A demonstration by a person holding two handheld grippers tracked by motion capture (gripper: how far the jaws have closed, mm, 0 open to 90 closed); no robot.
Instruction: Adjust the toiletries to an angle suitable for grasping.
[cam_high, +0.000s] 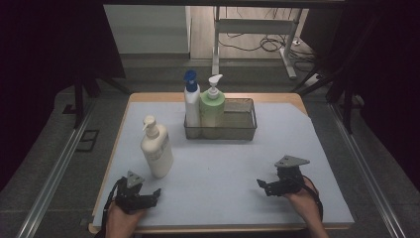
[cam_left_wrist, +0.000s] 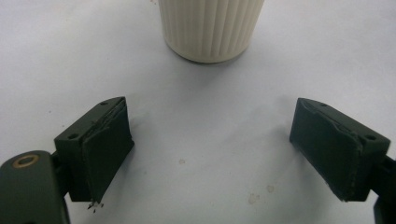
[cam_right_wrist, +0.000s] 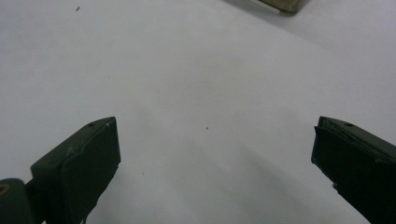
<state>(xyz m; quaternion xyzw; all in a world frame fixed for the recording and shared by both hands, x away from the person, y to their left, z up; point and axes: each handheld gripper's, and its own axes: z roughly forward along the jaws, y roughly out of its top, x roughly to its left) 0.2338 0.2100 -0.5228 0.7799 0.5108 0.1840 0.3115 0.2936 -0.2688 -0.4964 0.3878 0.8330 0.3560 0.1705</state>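
A cream pump bottle stands upright on the pale mat, left of centre. Its ribbed base rises just beyond my left gripper, which is open and empty. From above, the left gripper sits near the front edge, below the bottle. At the front right rests my right gripper, held by a hand. Its jaws stand wide apart over bare mat, so the right gripper is open and empty. A wire basket at the back holds a white bottle with a blue pump and a green pump bottle.
The mat covers a wooden table whose edges show at the back and left. A corner of the basket shows at the top of the right gripper view. Metal rails run along both sides, and a desk frame with cables stands beyond.
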